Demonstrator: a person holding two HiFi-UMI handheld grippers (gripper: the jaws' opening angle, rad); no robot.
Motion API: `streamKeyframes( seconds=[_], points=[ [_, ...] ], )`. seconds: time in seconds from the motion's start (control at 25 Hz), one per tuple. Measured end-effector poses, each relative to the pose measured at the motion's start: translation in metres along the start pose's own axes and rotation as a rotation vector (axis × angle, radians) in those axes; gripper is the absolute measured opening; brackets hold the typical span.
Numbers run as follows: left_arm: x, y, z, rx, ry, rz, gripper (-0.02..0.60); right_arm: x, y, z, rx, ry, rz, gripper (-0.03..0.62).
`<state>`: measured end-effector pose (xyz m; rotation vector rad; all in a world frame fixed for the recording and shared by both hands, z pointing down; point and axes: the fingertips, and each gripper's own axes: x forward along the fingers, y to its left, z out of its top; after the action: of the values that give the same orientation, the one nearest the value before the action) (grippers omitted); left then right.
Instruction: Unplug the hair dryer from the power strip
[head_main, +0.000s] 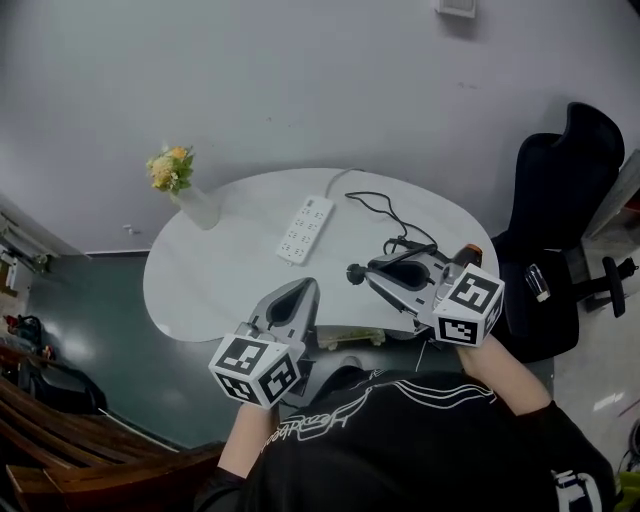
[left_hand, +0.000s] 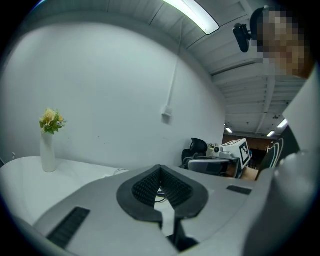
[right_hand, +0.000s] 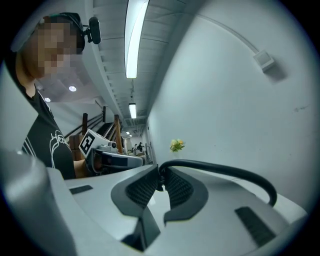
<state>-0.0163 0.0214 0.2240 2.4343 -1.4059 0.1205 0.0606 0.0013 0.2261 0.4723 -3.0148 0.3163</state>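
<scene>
mid-frame, right gripper (head_main: 362, 272) jaws clamped on black hair dryer cord (right_hand: 226, 168), apart from power strip (head_main: 305, 230). lower left, left gripper (head_main: 306, 287) fully closed, empty.

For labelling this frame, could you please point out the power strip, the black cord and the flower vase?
power strip (head_main: 305, 230): head view, middle of its white body.
black cord (right_hand: 225, 170): right gripper view, middle of its thick arc.
flower vase (head_main: 198, 208): head view, its white body below the flowers.

No print anywhere is clear enough to read.
</scene>
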Motion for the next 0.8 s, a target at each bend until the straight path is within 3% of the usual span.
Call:
streamKeyframes(
  seconds=[0.8],
  points=[
    [0.0074,-0.0022,0.0018,0.031,0.003,-0.005,0.003,0.0003,-0.0107,-0.0026,0.025,-0.012,-0.014,0.026]
  ],
)
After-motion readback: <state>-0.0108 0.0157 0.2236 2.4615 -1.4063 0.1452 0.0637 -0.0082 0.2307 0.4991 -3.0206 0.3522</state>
